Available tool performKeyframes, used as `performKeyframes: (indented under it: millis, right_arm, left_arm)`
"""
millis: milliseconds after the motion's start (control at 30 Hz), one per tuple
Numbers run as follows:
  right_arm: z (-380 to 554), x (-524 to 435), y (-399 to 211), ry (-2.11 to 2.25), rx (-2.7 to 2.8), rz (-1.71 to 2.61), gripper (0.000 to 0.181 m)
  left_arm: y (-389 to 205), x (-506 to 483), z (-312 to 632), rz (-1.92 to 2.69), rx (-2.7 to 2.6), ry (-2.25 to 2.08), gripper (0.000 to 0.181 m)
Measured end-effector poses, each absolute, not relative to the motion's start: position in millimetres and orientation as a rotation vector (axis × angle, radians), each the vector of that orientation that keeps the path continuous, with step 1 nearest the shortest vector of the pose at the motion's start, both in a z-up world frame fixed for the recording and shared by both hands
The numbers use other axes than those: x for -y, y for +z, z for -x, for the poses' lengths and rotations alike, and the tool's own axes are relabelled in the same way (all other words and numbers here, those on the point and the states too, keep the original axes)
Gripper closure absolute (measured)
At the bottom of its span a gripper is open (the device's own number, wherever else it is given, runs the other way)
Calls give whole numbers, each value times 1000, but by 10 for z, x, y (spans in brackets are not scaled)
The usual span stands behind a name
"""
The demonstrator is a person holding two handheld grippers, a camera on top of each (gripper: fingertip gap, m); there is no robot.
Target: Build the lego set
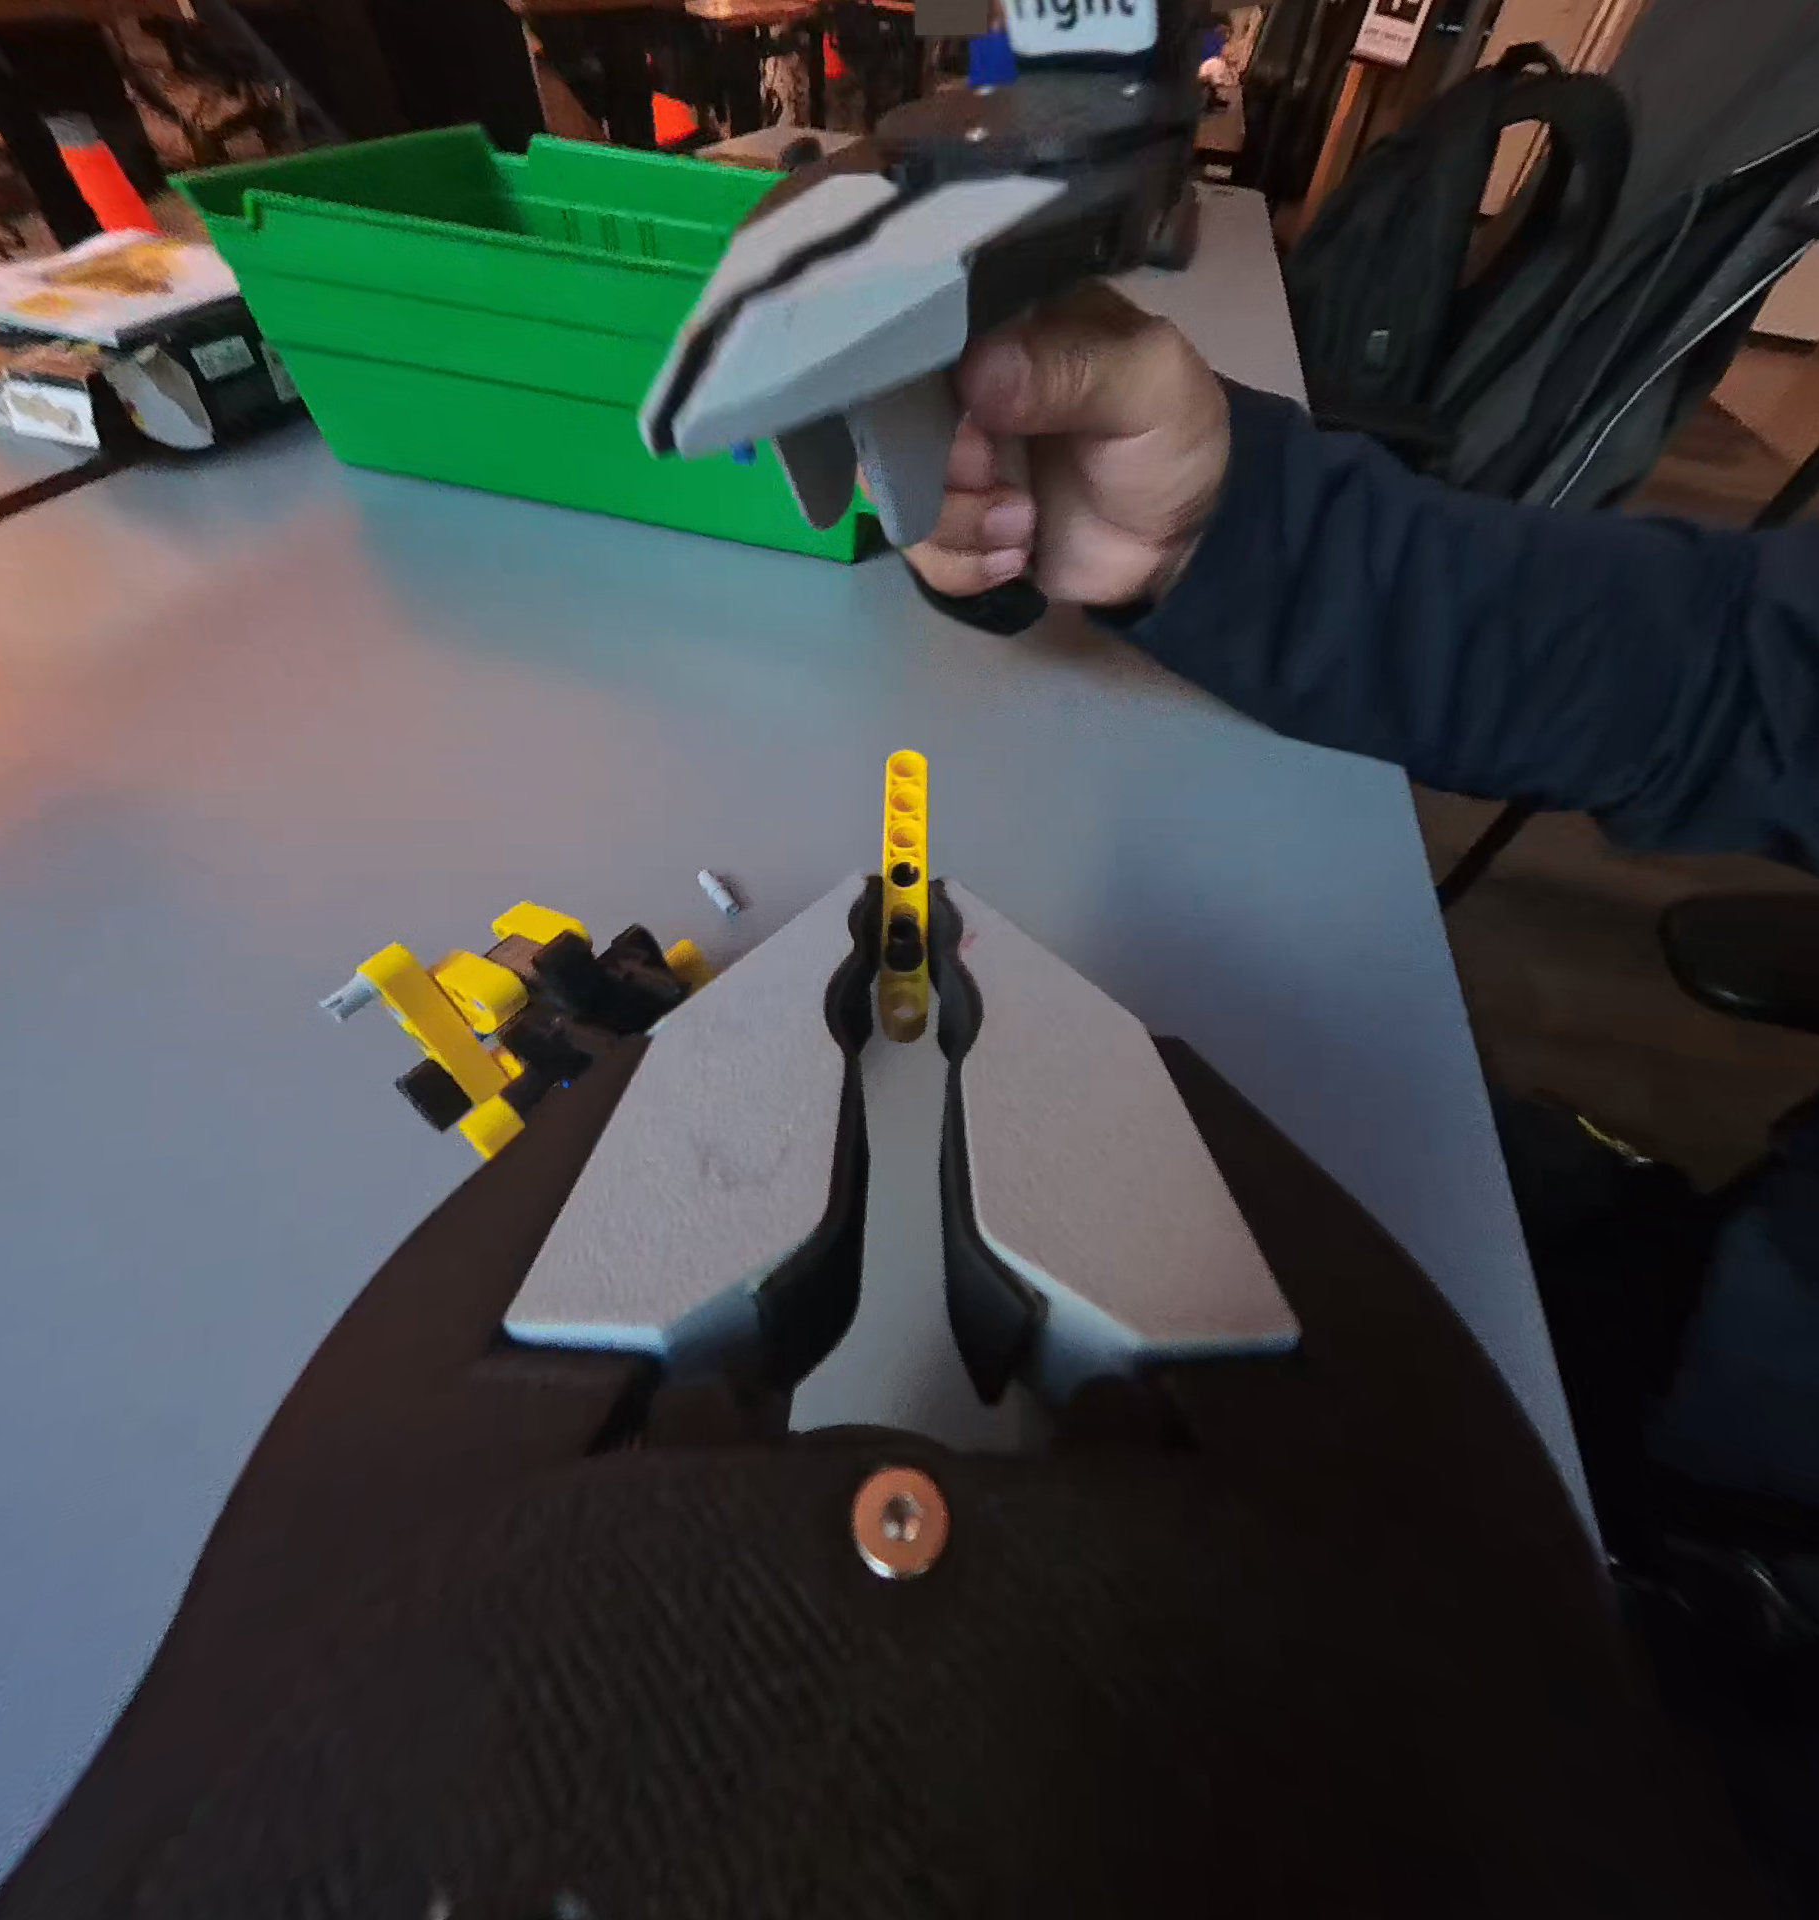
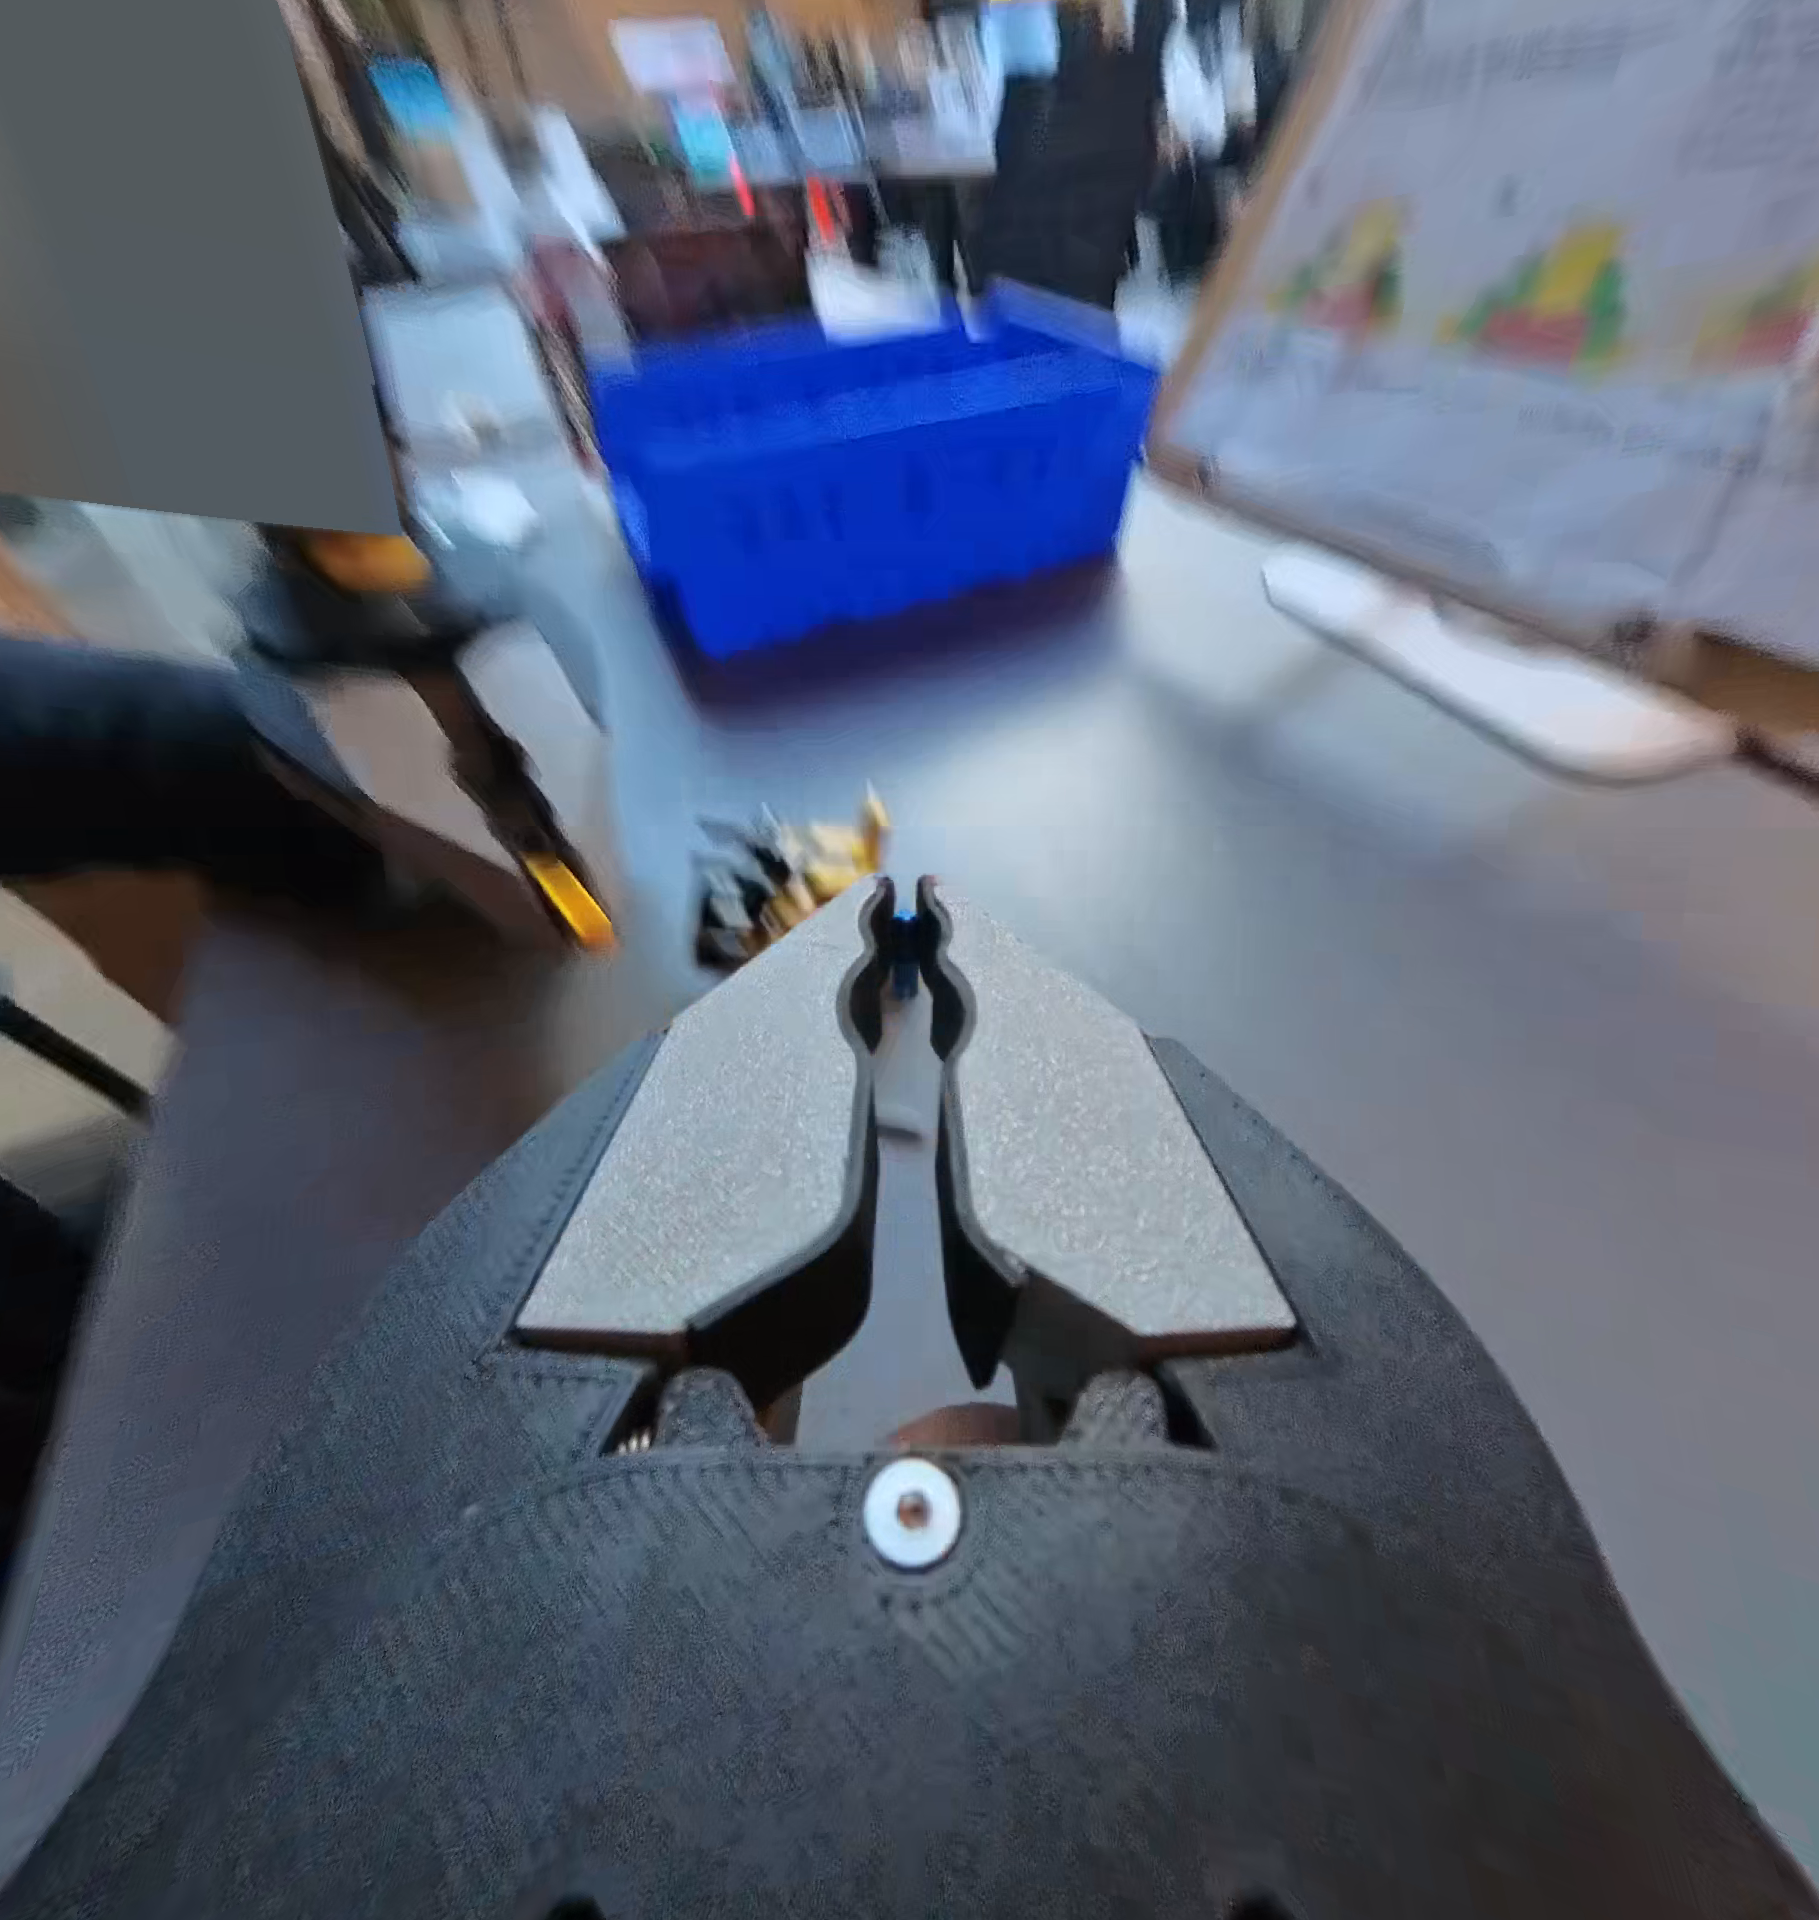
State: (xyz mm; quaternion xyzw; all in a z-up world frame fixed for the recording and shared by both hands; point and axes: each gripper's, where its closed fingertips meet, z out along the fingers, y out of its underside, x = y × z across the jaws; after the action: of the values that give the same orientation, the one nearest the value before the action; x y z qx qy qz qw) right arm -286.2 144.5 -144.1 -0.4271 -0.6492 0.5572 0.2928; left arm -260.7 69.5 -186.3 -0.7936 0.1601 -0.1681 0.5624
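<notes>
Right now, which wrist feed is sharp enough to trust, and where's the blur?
Left wrist view: sharp up close, the yellow beam in the left gripper and the part-built model read clearly; edges bend from the wide lens. Right wrist view: heavy motion blur over the blue bin and table; only the right gripper and its small blue piece stay crisp.

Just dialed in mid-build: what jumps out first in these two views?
The left tongs pinch a yellow holed lego beam upright, centre frame. Left of it on the grey table lies a yellow-and-black lego pile. The right tongs nip a small blue lego pin.
</notes>
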Motion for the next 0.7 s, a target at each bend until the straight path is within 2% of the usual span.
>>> performKeyframes:
  millis: [100,167,333,500,600,700]
  right_arm:
    - [2845,-1628,-2208,1173,1998,1402,177]
    - [2862,-1685,-2501,1024,2074,1479,171]
    - [2900,-1627,-2032,1171,1922,1308,156]
    - [2659,-938,-1722,1454,2069,960,156]
    - [2594,-693,-1768,1406,2145,805,167]
    - [2605,-616,-1814,1350,2160,772,170]
  left_arm:
    - [-1864,-714,2637,1875,-344,-425,178]
    - [-1904,-708,2620,1902,-352,-430,177]
    - [-1915,-716,2645,1894,-413,-299,177]
    - [-1906,-715,2624,1870,-491,-214,177]
    - [-1913,-704,2587,1863,-540,-185,177]
    - [-1873,-679,2573,1843,-565,-186,178]
